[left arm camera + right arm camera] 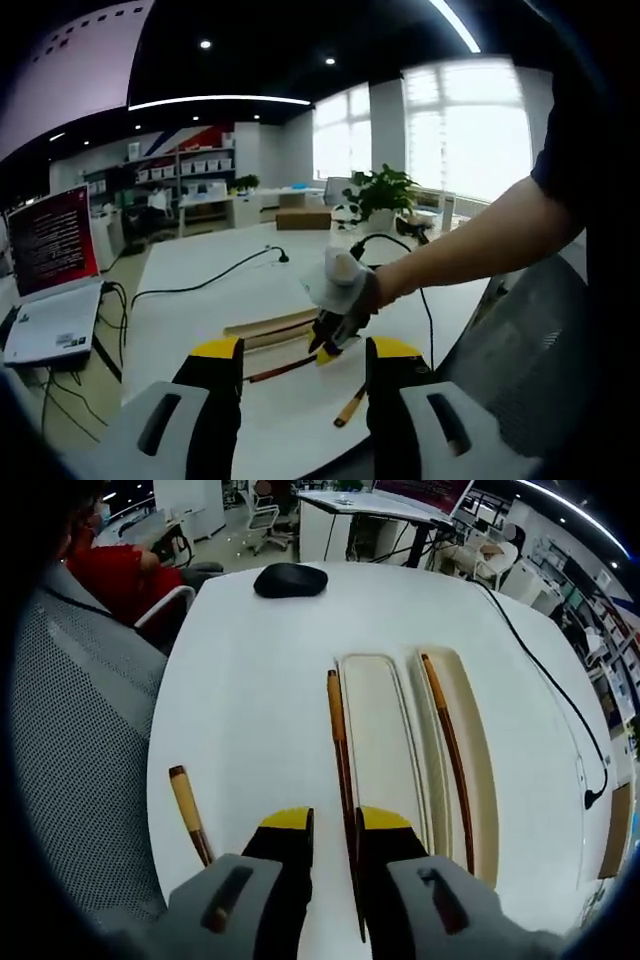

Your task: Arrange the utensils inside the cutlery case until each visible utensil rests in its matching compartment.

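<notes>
The cream cutlery case (408, 742) lies on the white table with two long compartments. Its left one is bare, and its right one holds a brown-handled utensil (447, 742). A second long utensil (340, 742) lies on the table just left of the case. It runs down between the jaws of my right gripper (335, 825), which stand a narrow gap apart and wider than the utensil. A third utensil (187, 810) with a pale wooden handle lies loose further left. My left gripper (305, 350) hangs wide open above the table edge. It faces the case (268, 326) and the right gripper (330, 340), which a gloved hand holds.
A black mouse (290, 580) sits at the table's far end. An open laptop (50, 270), a black cable (205, 282), a cardboard box (303, 218) and a potted plant (382, 190) are also around. A mesh chair back (75, 730) stands beside the table, with a person in red behind it.
</notes>
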